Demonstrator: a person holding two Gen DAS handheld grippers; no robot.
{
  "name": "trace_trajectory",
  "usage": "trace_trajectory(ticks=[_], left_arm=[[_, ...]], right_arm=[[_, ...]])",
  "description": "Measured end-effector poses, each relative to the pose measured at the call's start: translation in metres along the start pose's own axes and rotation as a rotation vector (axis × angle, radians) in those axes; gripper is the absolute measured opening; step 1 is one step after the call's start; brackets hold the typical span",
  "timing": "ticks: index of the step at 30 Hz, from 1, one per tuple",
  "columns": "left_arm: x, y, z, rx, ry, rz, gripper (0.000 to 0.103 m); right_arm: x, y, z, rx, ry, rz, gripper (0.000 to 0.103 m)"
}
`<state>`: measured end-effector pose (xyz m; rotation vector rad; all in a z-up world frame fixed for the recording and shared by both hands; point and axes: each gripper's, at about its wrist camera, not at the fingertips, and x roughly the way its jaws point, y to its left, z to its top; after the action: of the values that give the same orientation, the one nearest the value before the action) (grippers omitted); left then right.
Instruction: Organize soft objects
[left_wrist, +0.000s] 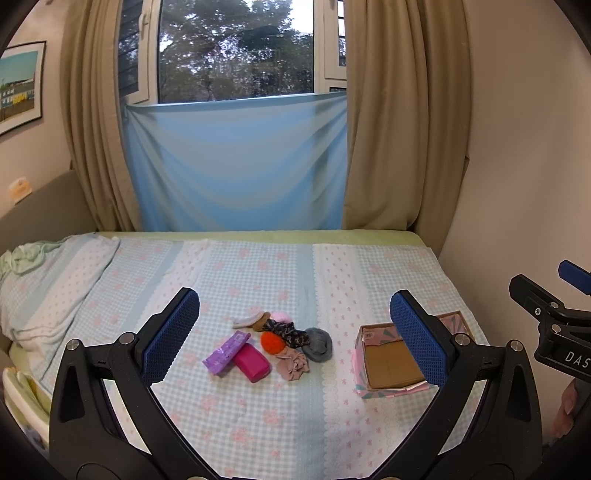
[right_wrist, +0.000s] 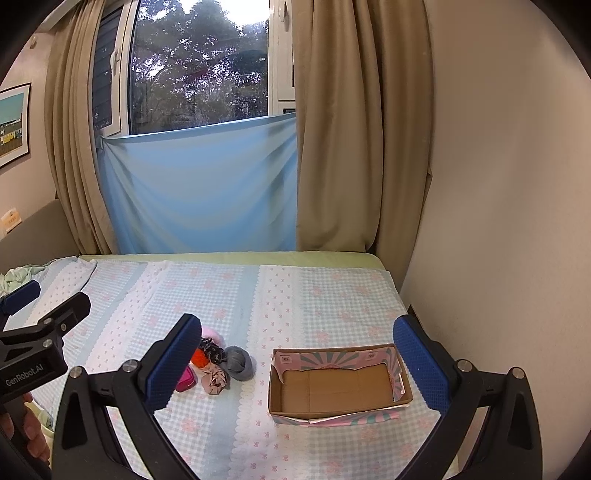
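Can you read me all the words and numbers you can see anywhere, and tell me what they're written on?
"GenRobot.AI": on the black body of the left claw, seen from the right wrist camera.
"DAS": cut off at the picture's edge, on the black body of the right claw, seen from the left wrist camera.
Small square marks on the box flaps: too small to read.
Purple packet print: too blurred to read.

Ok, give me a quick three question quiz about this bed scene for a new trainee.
1. True or false: the cardboard box already holds a soft item.
2. Which lies nearest the box? A) grey wool ball B) purple pack C) magenta case
3. Fill in: both the left gripper and the right gripper are ____.

Key: 1 false; 2 A; 3 open.
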<state>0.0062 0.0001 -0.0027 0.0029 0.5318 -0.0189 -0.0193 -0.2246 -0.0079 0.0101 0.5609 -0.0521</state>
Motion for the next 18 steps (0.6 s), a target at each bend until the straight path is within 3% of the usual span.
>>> trace_trajectory(ticks=[18], left_arm=[[0.0001,-0.0009,0.0006,0.003,0.006,-0.010,0.102]], right_arm=[[-0.0017,0.0010,-0.0020,0.001,-0.001,0.000,0.103]])
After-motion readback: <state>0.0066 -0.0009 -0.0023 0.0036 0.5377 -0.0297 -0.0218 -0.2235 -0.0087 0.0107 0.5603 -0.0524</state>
